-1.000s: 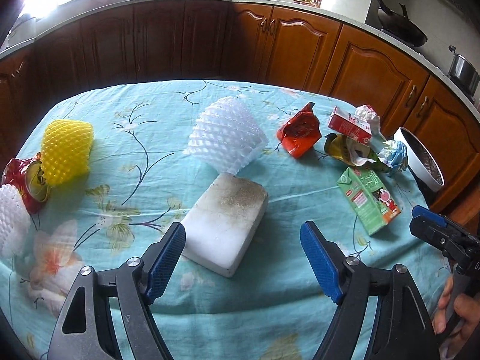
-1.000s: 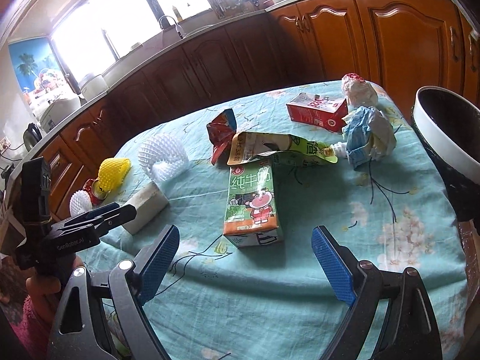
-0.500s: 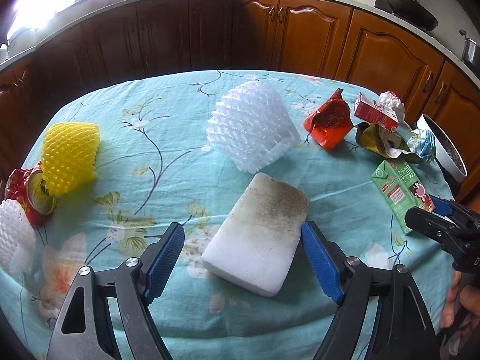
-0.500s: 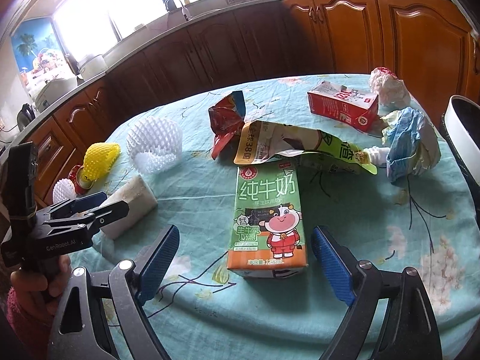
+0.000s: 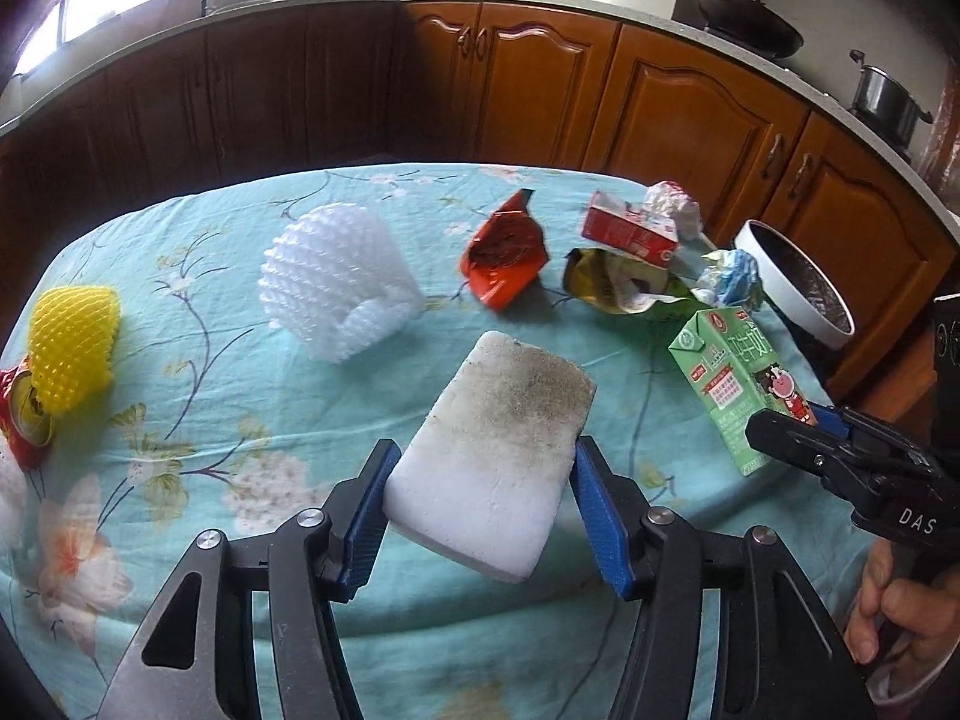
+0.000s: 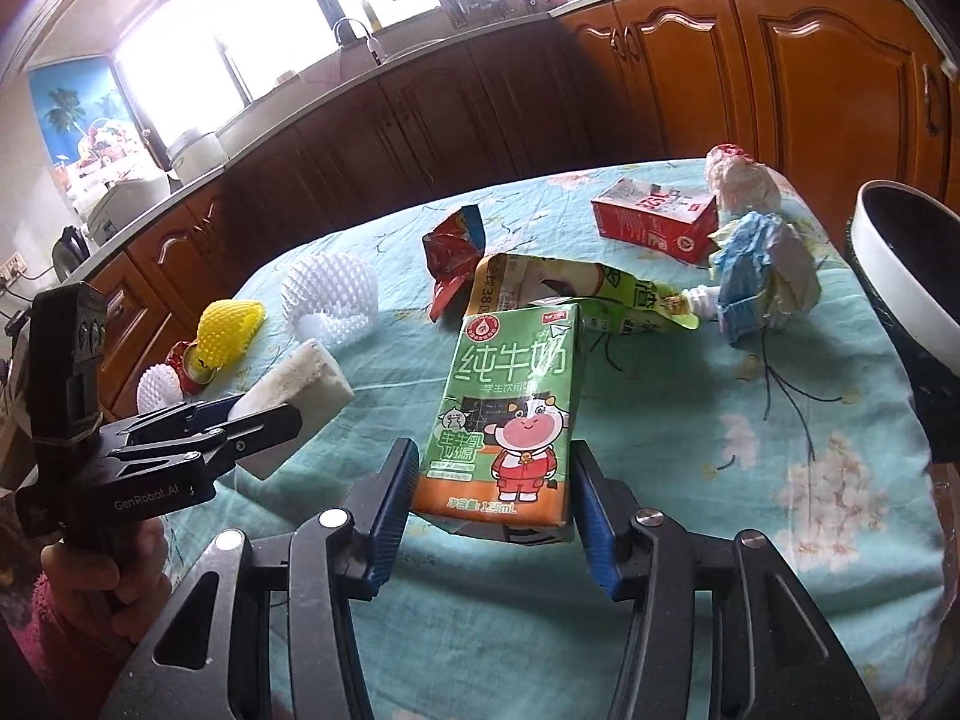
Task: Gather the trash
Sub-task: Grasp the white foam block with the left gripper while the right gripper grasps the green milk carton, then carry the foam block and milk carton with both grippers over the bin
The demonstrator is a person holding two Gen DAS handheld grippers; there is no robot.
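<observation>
My left gripper [image 5: 483, 516] is shut on a white foam block [image 5: 498, 444] with a dirty top, lifted a little off the floral tablecloth [image 5: 210, 408]. My right gripper [image 6: 492, 510] is shut on a green milk carton [image 6: 510, 402], tilted up off the cloth. The carton also shows at the right of the left wrist view [image 5: 735, 384], and the foam block at the left of the right wrist view [image 6: 294, 390].
On the cloth lie a white foam net [image 5: 342, 282], yellow foam net [image 5: 72, 348], red can [image 5: 18, 414], orange wrapper [image 5: 504, 258], red carton [image 5: 630, 231], yellow-green pouch [image 5: 624, 282] and crumpled paper [image 5: 729, 276]. A white-rimmed bin [image 5: 792, 282] stands past the table's right edge.
Both grippers closed from open onto their objects: the left on the foam block, the right on the green carton. Both objects have come up off the cloth.
</observation>
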